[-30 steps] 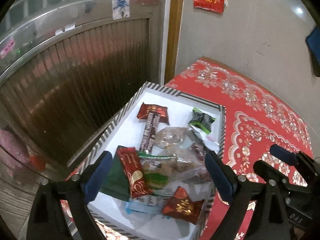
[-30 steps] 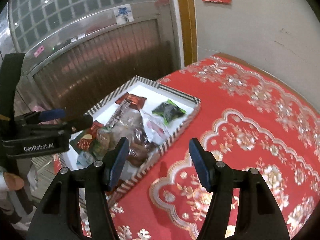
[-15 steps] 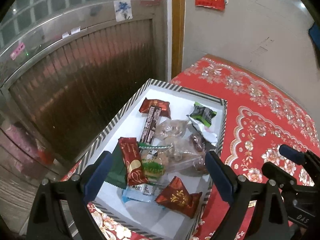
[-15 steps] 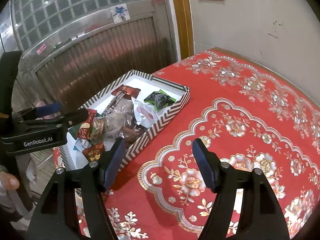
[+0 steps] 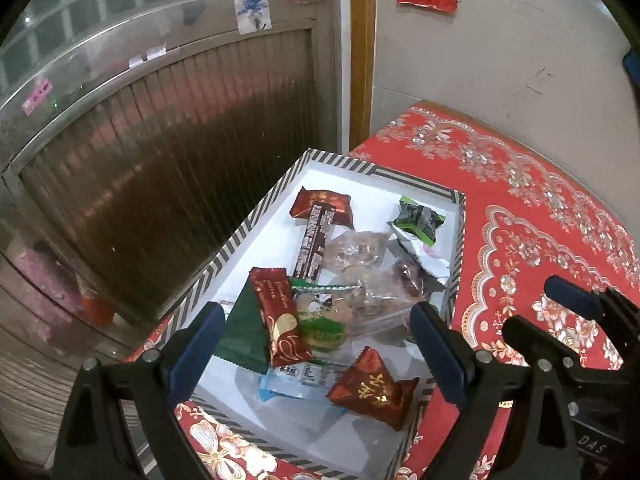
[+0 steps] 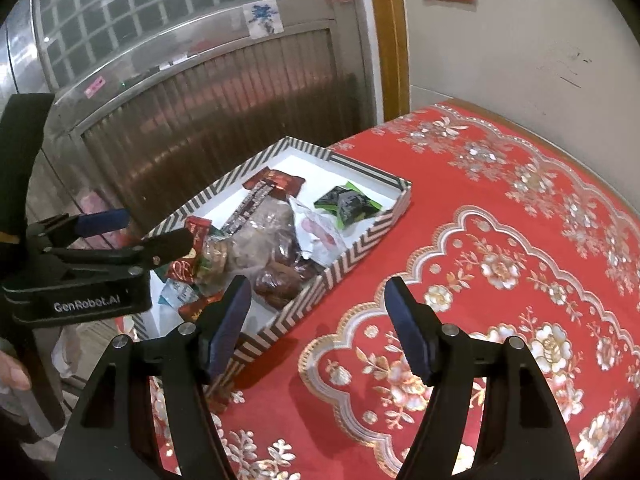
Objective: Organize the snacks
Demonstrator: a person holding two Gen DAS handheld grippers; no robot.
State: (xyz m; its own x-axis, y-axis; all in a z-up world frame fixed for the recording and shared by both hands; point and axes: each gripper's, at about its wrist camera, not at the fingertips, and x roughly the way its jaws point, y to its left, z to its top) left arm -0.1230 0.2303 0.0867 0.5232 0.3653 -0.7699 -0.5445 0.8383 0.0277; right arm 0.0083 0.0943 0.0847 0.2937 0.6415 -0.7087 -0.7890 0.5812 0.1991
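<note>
A striped-rim box (image 5: 256, 216) (image 6: 360, 248) with a white floor sits at the table's left corner and holds several wrapped snacks: red packets (image 5: 322, 206), a brown bar (image 5: 314, 242), a green packet (image 5: 418, 220) (image 6: 346, 202), clear bags (image 5: 360, 248). My left gripper (image 5: 316, 340) hovers open above the box's near end, nothing between its fingers. My right gripper (image 6: 318, 324) hangs open over the red cloth just right of the box, holding nothing. The left gripper (image 6: 132, 232) also shows in the right wrist view, above the box.
A red floral tablecloth (image 6: 500, 240) covers the table, bare to the right of the box. A ribbed metal door (image 5: 160, 160) stands behind the table's left edge and a grey wall (image 6: 520, 40) behind its far side. A hand (image 6: 12, 372) holds the left tool.
Both views have pulled back and up a little, so the box sits lower and farther in the frames. The right gripper's fingers stand wider apart than a second ago.
</note>
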